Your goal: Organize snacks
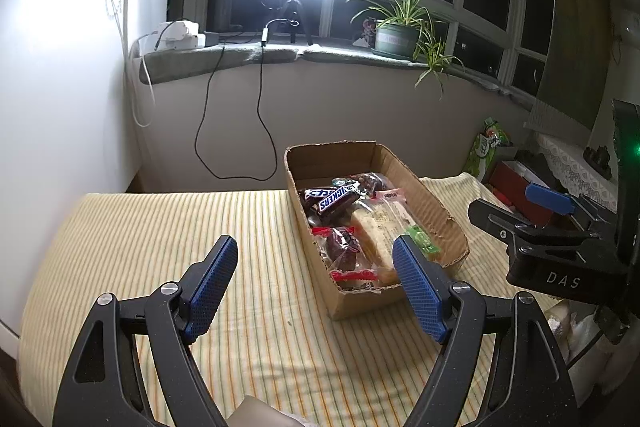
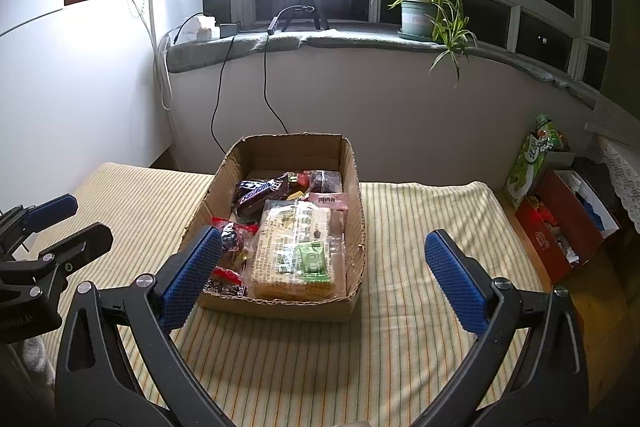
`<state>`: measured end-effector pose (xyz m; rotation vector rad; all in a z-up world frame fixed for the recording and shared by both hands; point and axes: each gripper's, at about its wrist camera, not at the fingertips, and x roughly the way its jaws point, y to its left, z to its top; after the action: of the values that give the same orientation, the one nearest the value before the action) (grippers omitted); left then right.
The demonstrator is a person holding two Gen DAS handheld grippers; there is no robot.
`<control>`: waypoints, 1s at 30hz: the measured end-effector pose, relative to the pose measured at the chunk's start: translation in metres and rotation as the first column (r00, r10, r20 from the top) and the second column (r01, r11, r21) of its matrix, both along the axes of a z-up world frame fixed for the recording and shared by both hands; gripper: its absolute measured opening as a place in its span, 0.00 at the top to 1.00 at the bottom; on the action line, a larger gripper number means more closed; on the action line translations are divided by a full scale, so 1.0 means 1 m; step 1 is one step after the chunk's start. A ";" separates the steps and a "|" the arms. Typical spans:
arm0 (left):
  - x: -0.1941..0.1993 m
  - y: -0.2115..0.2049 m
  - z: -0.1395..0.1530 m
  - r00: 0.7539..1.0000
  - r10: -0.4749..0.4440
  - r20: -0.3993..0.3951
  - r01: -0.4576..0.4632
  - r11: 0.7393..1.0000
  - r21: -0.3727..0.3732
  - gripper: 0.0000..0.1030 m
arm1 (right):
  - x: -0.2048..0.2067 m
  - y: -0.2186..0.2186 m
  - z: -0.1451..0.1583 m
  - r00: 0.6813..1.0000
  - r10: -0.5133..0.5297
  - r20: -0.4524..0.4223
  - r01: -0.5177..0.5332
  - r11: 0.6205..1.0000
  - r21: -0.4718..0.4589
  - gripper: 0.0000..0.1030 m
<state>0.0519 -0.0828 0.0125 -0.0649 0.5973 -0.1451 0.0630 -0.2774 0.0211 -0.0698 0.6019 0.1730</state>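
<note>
Hovering near cardboard box (image 2: 280,163) of snacks (image 2: 296,247): left gripper (image 1: 316,287), right gripper (image 2: 324,279), both spread wide, empty

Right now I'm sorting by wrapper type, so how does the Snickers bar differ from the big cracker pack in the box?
The Snickers bar has a dark opaque wrapper; the cracker pack is clear and shows pale crackers. The bar is small and narrow and lies toward the far end of the cardboard box; the pack is much larger and fills the near end. Both are sealed and lie inside the box.
</note>
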 end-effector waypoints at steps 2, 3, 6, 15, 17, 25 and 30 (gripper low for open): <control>0.000 0.000 0.000 1.000 -0.002 -0.001 0.002 1.000 0.000 0.22 | 0.000 0.000 0.000 1.000 0.000 0.000 0.000 1.000 0.000 0.00; 0.000 0.000 0.000 1.000 -0.002 -0.001 0.002 1.000 -0.001 0.22 | 0.000 0.000 0.000 1.000 0.000 0.001 0.000 1.000 0.000 0.00; 0.000 0.000 0.000 1.000 -0.002 -0.001 0.002 1.000 0.000 0.22 | 0.000 0.000 0.000 1.000 0.001 0.000 -0.001 1.000 0.000 0.00; -0.003 -0.001 0.003 1.000 -0.006 0.008 0.006 1.000 0.001 0.22 | -0.001 0.000 0.000 1.000 0.000 0.001 0.000 1.000 0.001 0.00; -0.003 -0.001 0.004 1.000 -0.007 0.009 0.007 1.000 -0.001 0.22 | -0.001 0.000 0.000 1.000 0.000 0.001 0.000 1.000 0.002 0.00; -0.004 -0.002 0.004 1.000 -0.007 0.007 0.007 1.000 -0.003 0.22 | -0.002 0.001 -0.001 1.000 0.001 -0.001 -0.001 1.000 0.000 0.00; -0.002 -0.002 0.002 1.000 -0.004 -0.005 0.004 1.000 -0.002 0.22 | -0.002 0.001 -0.004 1.000 0.002 -0.009 -0.002 1.000 -0.004 0.00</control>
<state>0.0496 -0.0847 0.0140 -0.0659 0.6022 -0.1497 0.0605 -0.2767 0.0174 -0.0730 0.6108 0.1739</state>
